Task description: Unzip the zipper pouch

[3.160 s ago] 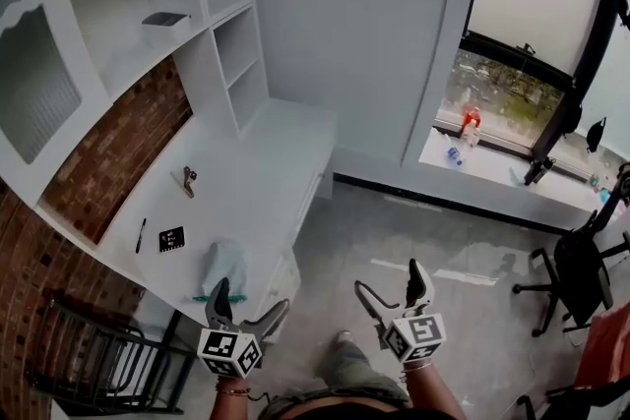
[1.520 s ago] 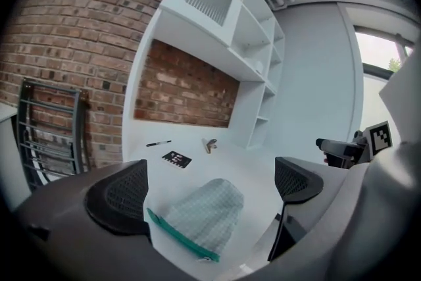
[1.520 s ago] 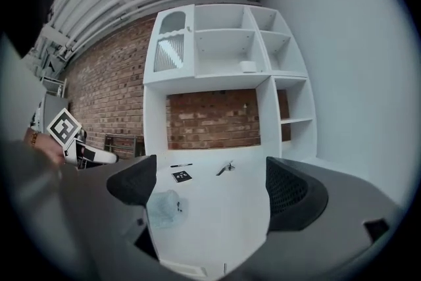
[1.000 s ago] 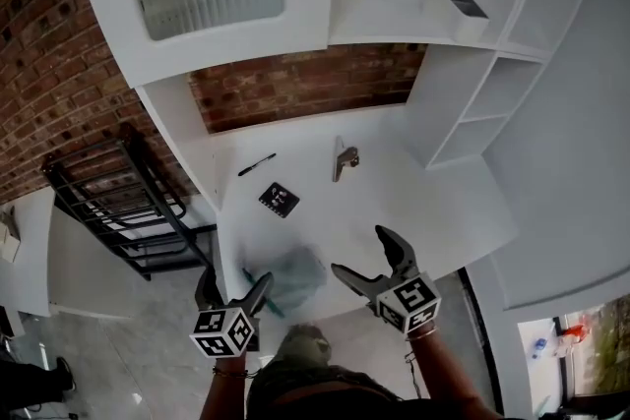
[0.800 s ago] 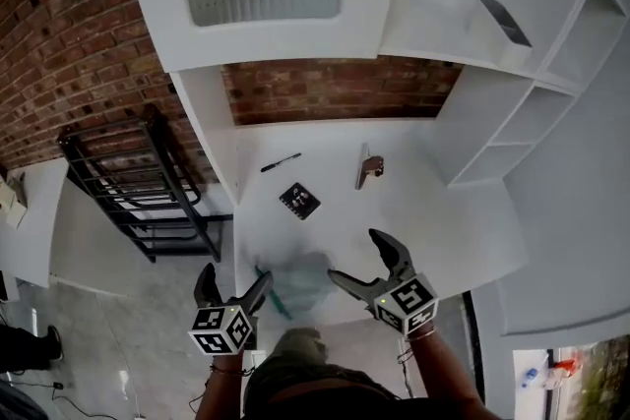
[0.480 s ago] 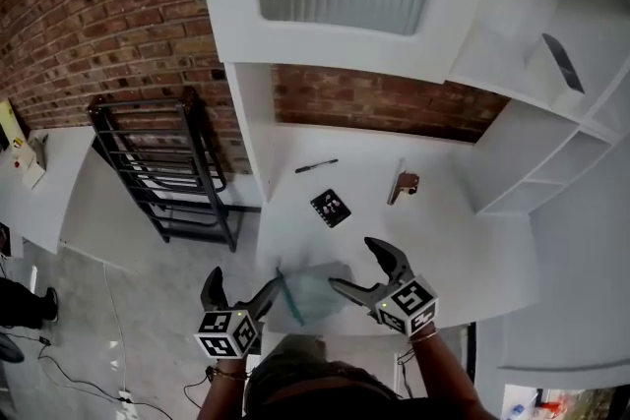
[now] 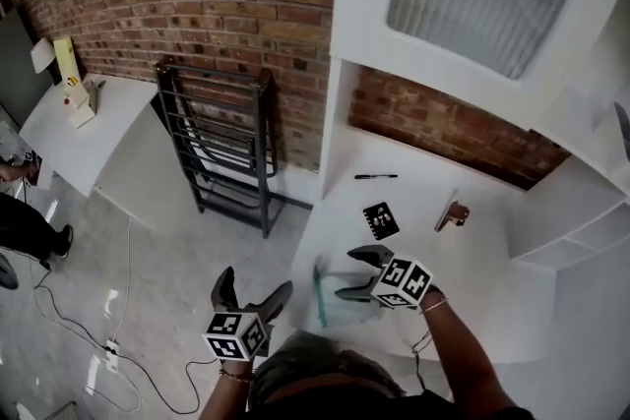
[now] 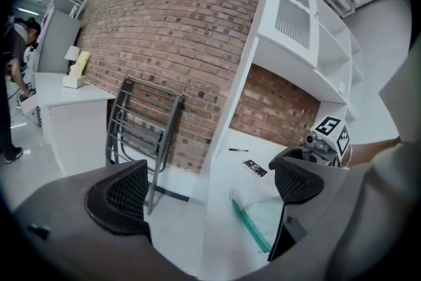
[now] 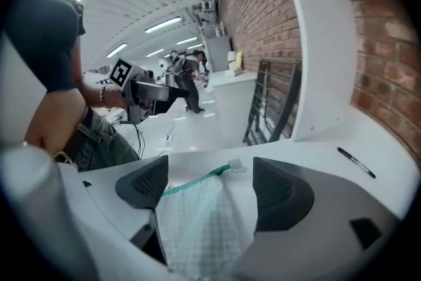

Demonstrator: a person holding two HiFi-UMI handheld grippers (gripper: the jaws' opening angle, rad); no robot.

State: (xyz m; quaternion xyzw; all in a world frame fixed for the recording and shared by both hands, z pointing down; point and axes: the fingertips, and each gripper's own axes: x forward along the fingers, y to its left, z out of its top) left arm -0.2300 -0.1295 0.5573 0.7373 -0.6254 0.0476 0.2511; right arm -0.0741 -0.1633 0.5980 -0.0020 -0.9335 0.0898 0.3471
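No print is legible; the black card (image 7: pixel 381 219) bears unreadable marks.

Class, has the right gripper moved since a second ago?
Yes. The right gripper has come in leftwards over the zipper pouch on the desk; its jaws, just closing, straddle it without pressing.

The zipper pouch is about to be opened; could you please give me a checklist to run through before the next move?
1. Zipper pouch lying flat on the desk: ok.
2. Right tongs open over the pouch: ok. They have just been closing, with the pouch between them but not yet pinched.
3. Left tongs open and empty: ok.
4. Left tongs at the green zipper: not ok. They are short of it, beyond the desk edge.
5. Zipper pull's position: cannot tell.
6. Pen and marker card clear of the pouch: ok.
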